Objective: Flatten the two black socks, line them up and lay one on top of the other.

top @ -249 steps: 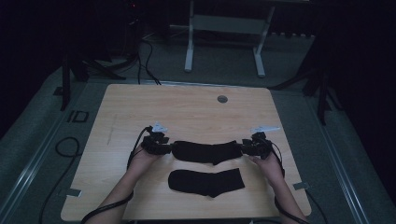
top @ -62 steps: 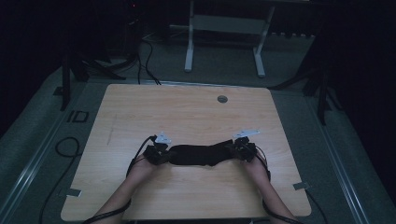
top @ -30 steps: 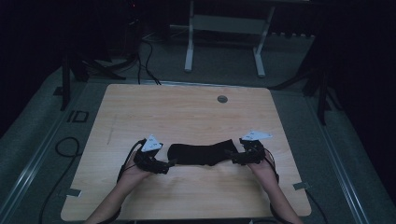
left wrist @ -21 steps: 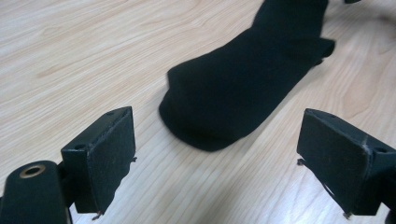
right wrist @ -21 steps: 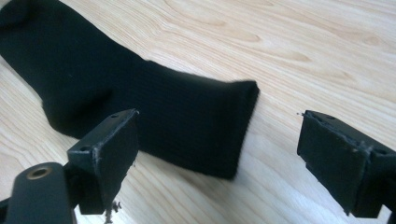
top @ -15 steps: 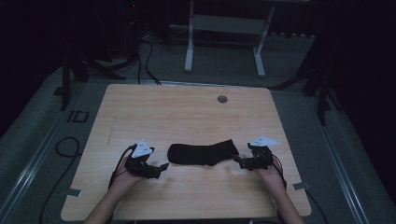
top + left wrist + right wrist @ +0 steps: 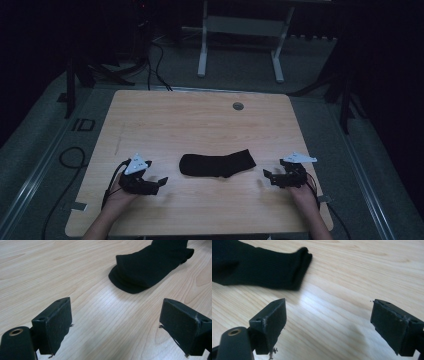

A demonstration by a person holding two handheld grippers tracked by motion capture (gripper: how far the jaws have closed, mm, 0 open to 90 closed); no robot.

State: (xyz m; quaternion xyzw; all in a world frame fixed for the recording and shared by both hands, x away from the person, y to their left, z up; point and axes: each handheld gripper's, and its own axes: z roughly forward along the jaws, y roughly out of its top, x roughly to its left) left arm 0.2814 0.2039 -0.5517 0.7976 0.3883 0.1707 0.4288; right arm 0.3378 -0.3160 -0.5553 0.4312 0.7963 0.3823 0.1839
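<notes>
High view: socks (image 7: 217,164) between left gripper (image 7: 159,182), right gripper (image 7: 268,176); gripper views: layered edges.

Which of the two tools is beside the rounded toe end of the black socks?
The left tool; the right tool is beside the open cuff end of the black socks.

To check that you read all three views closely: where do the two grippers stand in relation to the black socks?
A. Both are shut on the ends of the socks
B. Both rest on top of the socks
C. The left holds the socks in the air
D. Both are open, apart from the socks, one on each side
D: the left gripper and right gripper have jaws spread over bare table, with the stacked black socks lying flat between them, untouched.
</notes>
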